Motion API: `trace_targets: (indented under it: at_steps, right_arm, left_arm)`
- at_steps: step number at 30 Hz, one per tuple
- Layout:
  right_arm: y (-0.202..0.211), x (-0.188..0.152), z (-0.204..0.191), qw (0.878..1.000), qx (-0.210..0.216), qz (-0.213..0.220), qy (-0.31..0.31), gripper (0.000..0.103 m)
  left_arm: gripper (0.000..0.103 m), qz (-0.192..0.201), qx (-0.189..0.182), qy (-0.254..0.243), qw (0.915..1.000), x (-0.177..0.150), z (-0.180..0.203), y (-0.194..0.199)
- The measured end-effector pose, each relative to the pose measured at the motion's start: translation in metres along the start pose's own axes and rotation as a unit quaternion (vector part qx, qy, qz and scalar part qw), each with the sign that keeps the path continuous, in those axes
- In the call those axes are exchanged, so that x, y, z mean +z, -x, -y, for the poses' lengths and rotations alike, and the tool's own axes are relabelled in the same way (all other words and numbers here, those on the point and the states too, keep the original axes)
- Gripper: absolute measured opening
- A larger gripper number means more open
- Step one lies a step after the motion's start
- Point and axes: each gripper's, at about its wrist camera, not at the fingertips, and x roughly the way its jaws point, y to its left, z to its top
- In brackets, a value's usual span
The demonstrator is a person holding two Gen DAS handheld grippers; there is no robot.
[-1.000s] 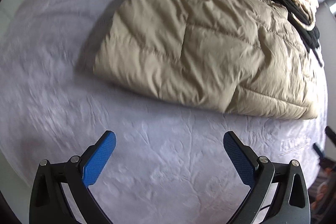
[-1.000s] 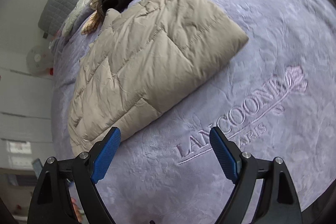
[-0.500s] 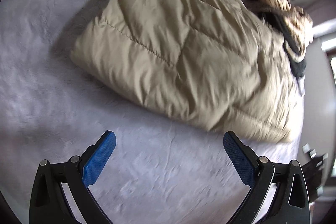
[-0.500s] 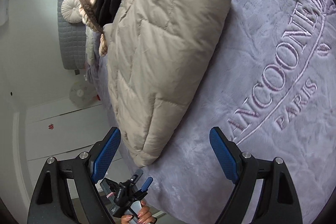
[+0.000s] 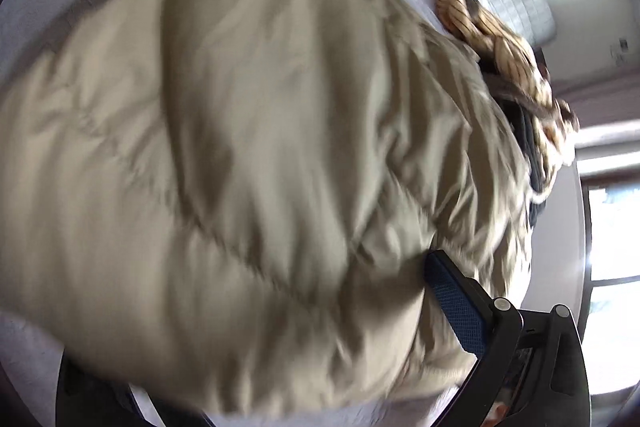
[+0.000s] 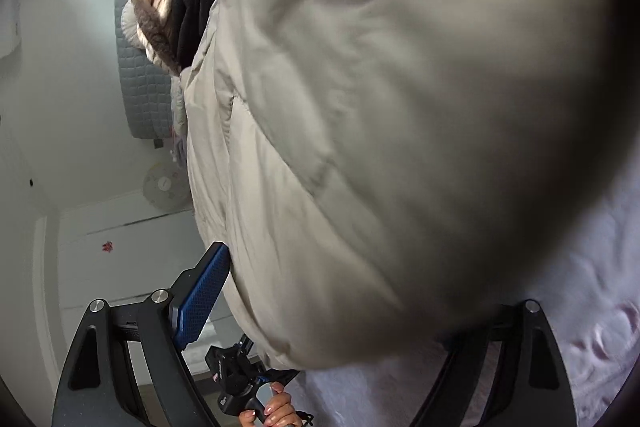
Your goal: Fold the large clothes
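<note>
On lilac plush bedspread [image 6: 580, 307], folded beige quilted puffer jacket [image 5: 240, 147] lay between both tongs. Left gripper [image 5: 280, 339] and right gripper [image 6: 360, 311] each stood wide, jacket ends bulging between spread fingers; neither clenched. Long axis ran gripper to gripper; both equally near.

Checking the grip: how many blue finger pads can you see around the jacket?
2. One pad of the left gripper shows at the jacket's right edge; one pad of the right gripper at its left edge. The other two are hidden by fabric.
</note>
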Motion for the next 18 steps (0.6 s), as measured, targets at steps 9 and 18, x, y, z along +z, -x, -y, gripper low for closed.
trace_targets:
  at_steps: [9,18]
  right_arm:
    - [-0.007,0.007,-0.005,1.0,-0.001,-0.005,-0.029,0.064]
    - [0.017,0.003,-0.02,0.997,0.053,-0.05,-0.013,0.023]
  left_arm:
    - [0.029,0.027,-0.05,0.054,0.9969,0.001,0.0,0.003]
    - [0.02,0.065,-0.081,0.003,0.9946,-0.018,0.031,0.051]
